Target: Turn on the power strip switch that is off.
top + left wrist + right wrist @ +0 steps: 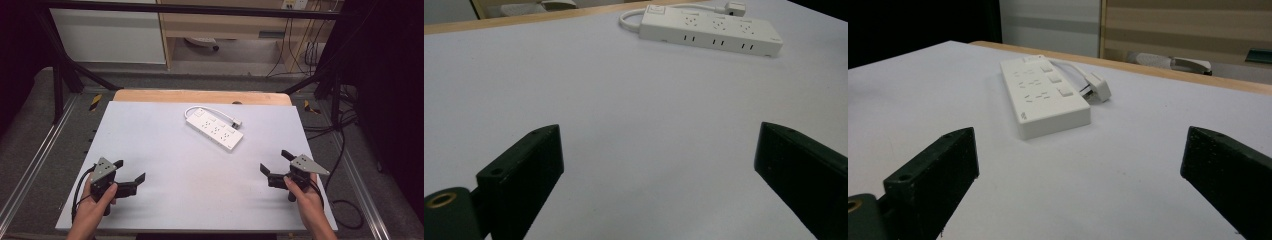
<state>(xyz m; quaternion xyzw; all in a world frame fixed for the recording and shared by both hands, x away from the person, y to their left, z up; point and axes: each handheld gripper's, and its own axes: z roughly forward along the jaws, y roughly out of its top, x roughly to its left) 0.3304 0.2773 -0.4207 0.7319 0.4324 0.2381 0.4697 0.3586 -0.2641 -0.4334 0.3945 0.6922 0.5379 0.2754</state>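
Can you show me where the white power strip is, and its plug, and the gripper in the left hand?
power strip (pixel 215 128), high view, middle of its top.
plug (pixel 236 123), high view, its white body.
left gripper (pixel 131 170), high view, between its open jaws.

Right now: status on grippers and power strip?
Left gripper open, right gripper open, both empty. Power strip flat mid-table, plug beside it. Path clear.

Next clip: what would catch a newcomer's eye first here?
A white power strip lies at an angle on the far middle of the pale table, its short cord looped behind it and ending in a plug. Near the front edge, the left gripper and the right gripper are each hand-held, jaws spread wide and holding nothing.
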